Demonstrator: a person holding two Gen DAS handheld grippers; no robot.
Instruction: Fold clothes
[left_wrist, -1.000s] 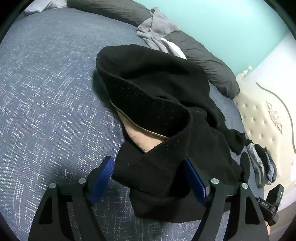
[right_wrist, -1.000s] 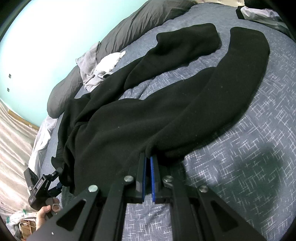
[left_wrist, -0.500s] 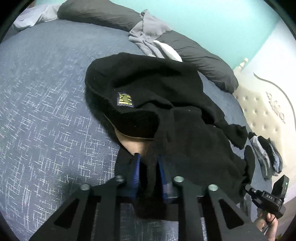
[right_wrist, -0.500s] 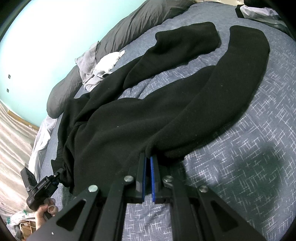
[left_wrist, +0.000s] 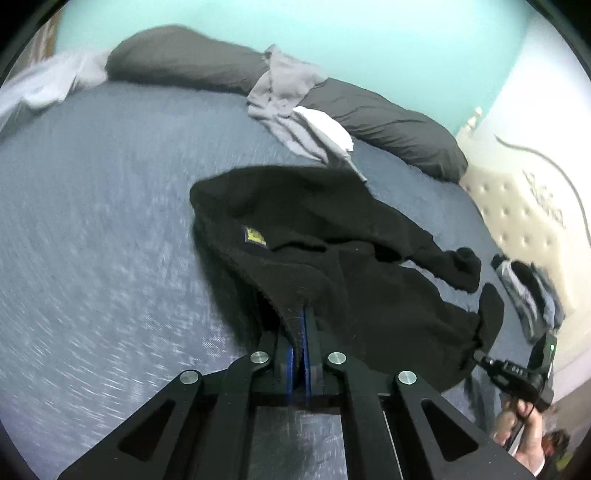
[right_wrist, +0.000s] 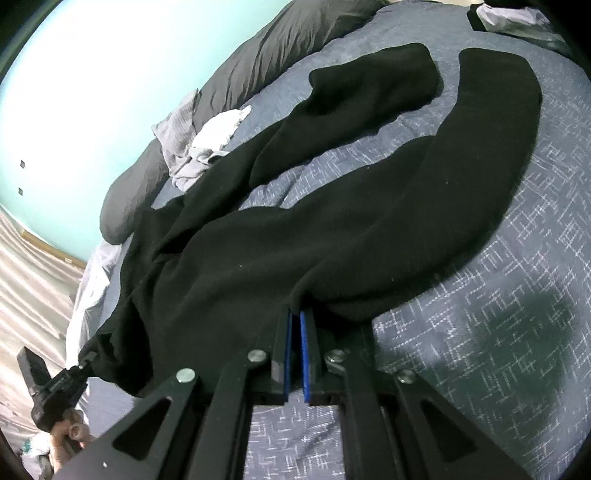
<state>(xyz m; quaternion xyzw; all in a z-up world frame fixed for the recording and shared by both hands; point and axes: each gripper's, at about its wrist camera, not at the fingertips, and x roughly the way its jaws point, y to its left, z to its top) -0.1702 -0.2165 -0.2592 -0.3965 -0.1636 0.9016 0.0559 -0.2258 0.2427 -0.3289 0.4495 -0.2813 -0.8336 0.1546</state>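
Note:
A black fleece garment (left_wrist: 369, 258) lies spread on the blue patterned bed (left_wrist: 110, 221). A yellow and blue label (left_wrist: 255, 236) shows inside its opening. My left gripper (left_wrist: 301, 314) is closing tight on the near edge of that opening, which is lifted off the bed with fabric pinched between the blue pads. In the right wrist view the garment (right_wrist: 295, 221) stretches away with two long limbs. My right gripper (right_wrist: 295, 314) is shut on the garment's near edge, low over the bed (right_wrist: 517, 295). Each gripper appears small in the other's view, gripping an opposite corner of the garment.
Dark grey pillows (left_wrist: 184, 59) line the far side of the bed, with grey and white clothes (left_wrist: 288, 92) draped on them. A cream tufted headboard (left_wrist: 517, 206) stands at the right, and a small clothes pile (left_wrist: 528, 291) lies beside it. The wall behind is teal.
My left gripper's jaws went from wide around the garment's edge to shut on it, then rose, lifting the fabric. The right gripper kept still, shut on its edge.

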